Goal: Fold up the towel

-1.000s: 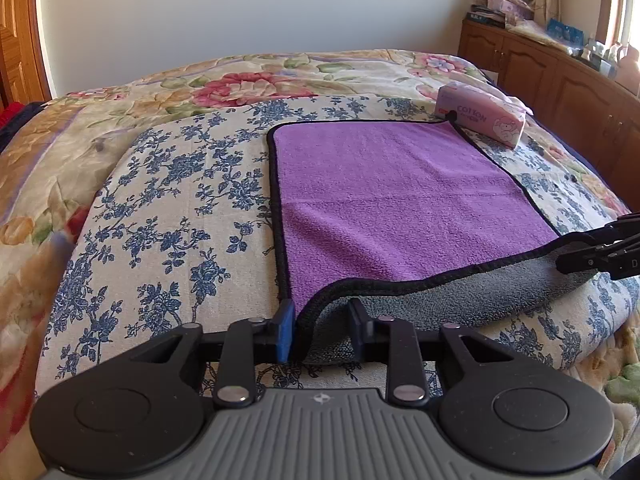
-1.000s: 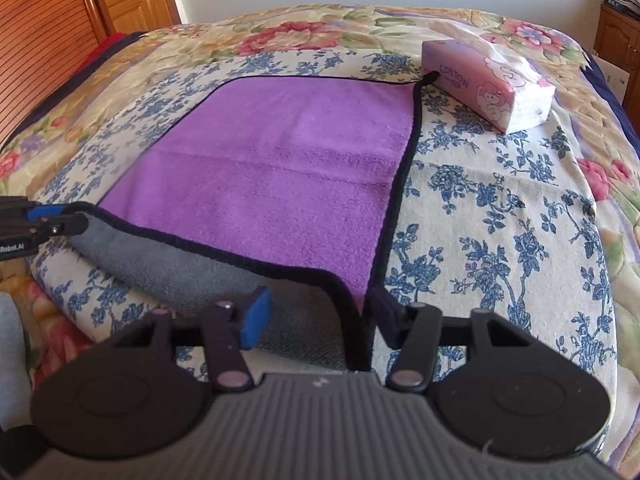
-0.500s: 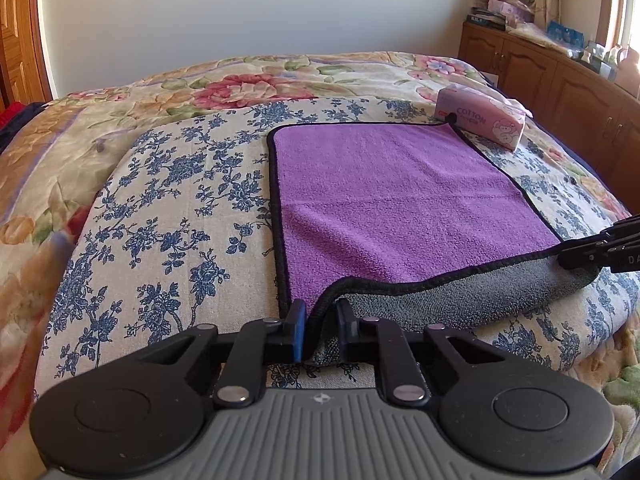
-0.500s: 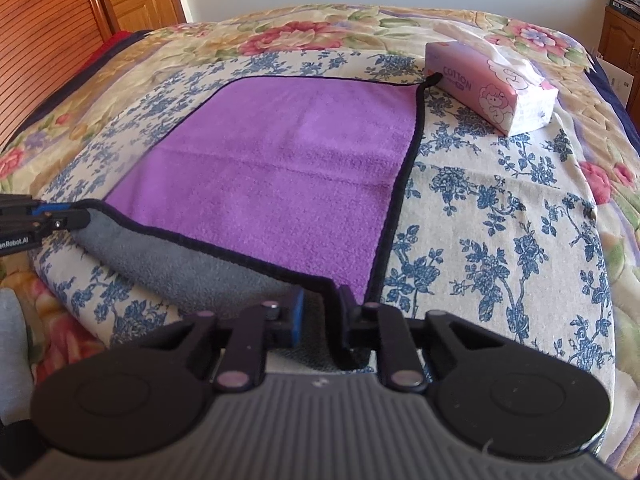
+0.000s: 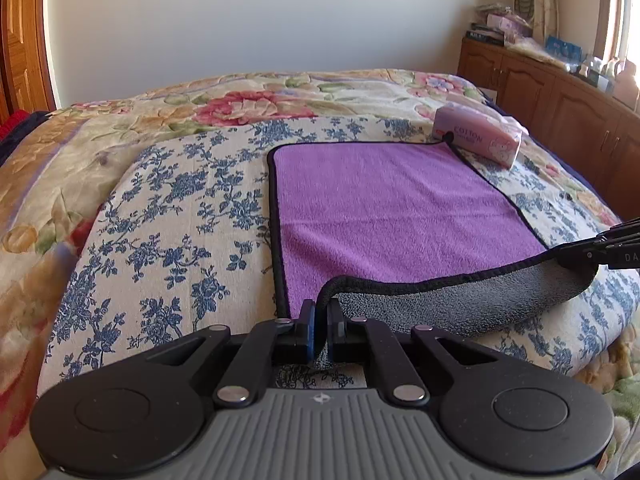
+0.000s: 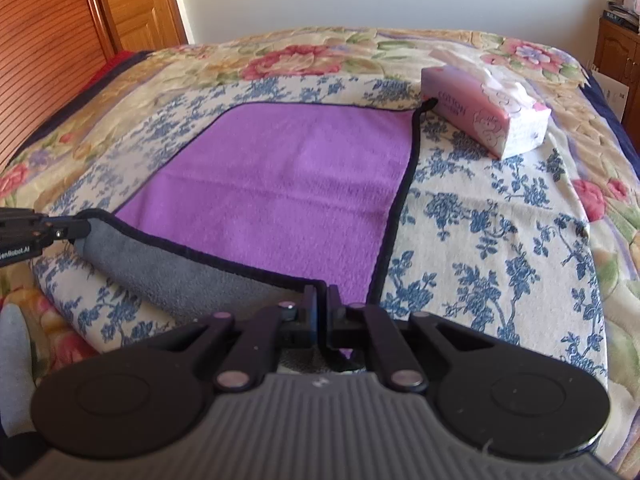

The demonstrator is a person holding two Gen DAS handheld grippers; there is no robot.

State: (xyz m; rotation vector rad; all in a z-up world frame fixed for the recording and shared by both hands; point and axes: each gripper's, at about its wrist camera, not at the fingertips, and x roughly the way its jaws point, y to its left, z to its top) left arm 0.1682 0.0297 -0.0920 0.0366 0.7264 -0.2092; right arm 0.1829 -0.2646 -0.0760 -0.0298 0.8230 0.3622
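A purple towel [image 5: 384, 208] with a black hem and grey underside lies flat on the bed; it also shows in the right wrist view [image 6: 288, 184]. My left gripper [image 5: 321, 320] is shut on the towel's near left corner, lifted slightly so the grey underside shows. My right gripper [image 6: 322, 308] is shut on the near right corner. Each gripper appears in the other's view: the right one at the right edge [image 5: 600, 248], the left one at the left edge [image 6: 36, 232]. The near hem [image 5: 420, 286] curls up between them.
A pink tissue box [image 5: 478, 134] sits by the towel's far right corner, also in the right wrist view [image 6: 486, 116]. The bed has a floral quilt [image 5: 168, 216]. A wooden cabinet [image 5: 560, 96] stands on the right, a wooden door [image 6: 132, 0] on the left.
Both grippers closed from open onto the towel's near corners. Both then lifted the near edge, exposing more grey underside.
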